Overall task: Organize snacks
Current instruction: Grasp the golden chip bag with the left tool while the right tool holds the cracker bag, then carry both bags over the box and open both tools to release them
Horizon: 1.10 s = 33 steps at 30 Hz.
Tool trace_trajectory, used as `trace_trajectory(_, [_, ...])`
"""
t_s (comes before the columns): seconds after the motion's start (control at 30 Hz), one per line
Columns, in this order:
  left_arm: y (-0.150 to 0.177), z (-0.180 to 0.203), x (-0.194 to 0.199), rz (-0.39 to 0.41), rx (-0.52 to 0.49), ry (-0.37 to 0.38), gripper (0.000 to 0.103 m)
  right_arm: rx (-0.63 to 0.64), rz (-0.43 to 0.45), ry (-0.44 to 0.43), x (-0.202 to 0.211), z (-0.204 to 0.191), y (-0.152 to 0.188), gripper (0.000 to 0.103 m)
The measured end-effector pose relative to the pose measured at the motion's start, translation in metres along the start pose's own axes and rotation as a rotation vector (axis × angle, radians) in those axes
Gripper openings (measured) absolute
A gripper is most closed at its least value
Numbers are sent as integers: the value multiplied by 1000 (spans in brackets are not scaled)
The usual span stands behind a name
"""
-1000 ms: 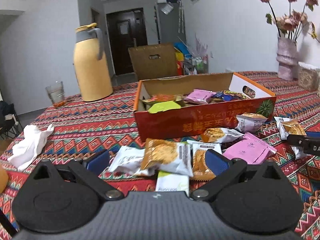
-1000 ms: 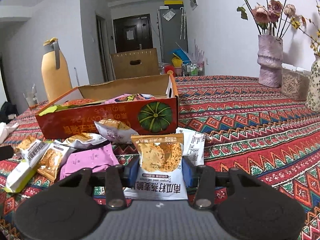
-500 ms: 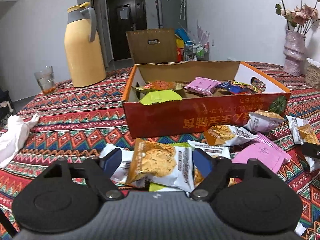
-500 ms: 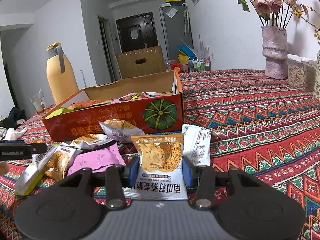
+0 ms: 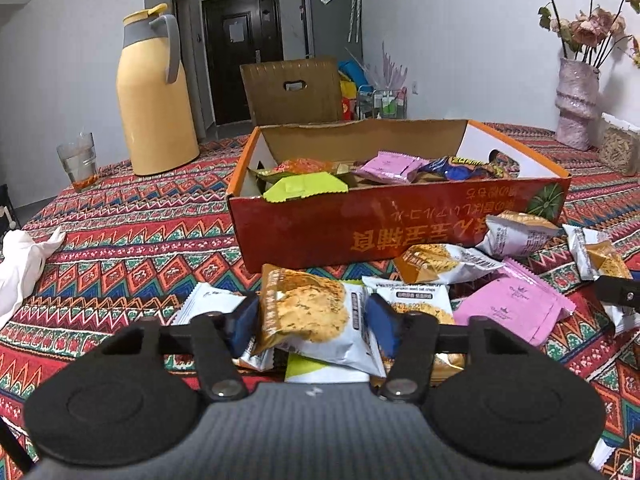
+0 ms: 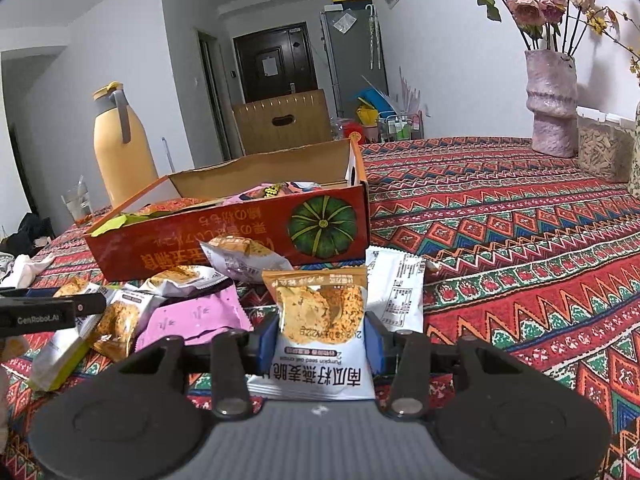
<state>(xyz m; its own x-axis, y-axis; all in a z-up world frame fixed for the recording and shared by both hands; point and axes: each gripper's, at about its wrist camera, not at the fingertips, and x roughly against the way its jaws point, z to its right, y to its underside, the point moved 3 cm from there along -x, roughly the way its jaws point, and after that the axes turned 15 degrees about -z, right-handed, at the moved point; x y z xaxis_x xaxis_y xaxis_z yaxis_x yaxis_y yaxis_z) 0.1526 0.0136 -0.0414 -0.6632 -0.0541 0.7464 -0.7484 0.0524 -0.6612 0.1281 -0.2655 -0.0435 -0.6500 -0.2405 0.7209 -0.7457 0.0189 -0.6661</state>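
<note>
An open red cardboard box with a pumpkin picture holds several snack packets; it also shows in the right wrist view. Loose packets lie in front of it, among them a pink packet. My left gripper is shut on an orange-and-white cracker packet, lifted a little over the pile. My right gripper is shut on a similar cracker packet, held upright above the tablecloth. The left gripper's side shows at the left edge of the right wrist view.
A yellow thermos jug and a glass stand at the back left. A white cloth lies at the left. A pink vase with flowers stands at the right. A brown chair back stands behind the table.
My left gripper moved forward over the pile, closed on the cracker packet and lifted it. The right gripper rose a little with its packet still held.
</note>
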Motion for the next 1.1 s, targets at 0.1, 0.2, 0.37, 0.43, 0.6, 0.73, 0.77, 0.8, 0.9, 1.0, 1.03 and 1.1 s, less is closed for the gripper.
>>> trace_trajectory(0.1, [0,0,3,13,-2,15,49,0,1,0,0,0,0,44])
trace_trajectory(0.2, [1,0,6,25,-1,22,46,0,3,0,0,0,0,44])
trace_trajectory(0.37, [1,-1,14,56,4,36,40,-1,13,1,3,1,0,44])
trace_trajectory(0.43, [1,-3,19,68,11,42,37,-1,16,1,3,0,0,44])
trace_trajectory(0.6, [1,-3,18,51,14,36,43,-1,19,3,4,1,0,44])
trace_trajectory(0.73, [0,2,6,-6,-7,30,59,-2,22,4,4,1,0,44])
trace_trajectory(0.77, [0,3,1,-28,-12,28,58,-2,23,4,4,1,0,44])
trace_trajectory(0.8, [0,4,-4,-51,-15,35,56,-3,23,4,5,1,0,44])
trace_trajectory(0.9, [2,5,-9,-71,-24,48,41,-3,26,3,5,1,1,44])
trace_trajectory(1.0, [3,4,-4,-45,-22,45,28,-3,29,0,6,2,1,44])
trace_trajectory(1.03, [3,4,-2,-33,-18,38,21,-3,30,0,6,2,1,44])
trace_trajectory(1.1, [3,2,3,-23,-11,54,18,-3,31,1,6,2,1,44])
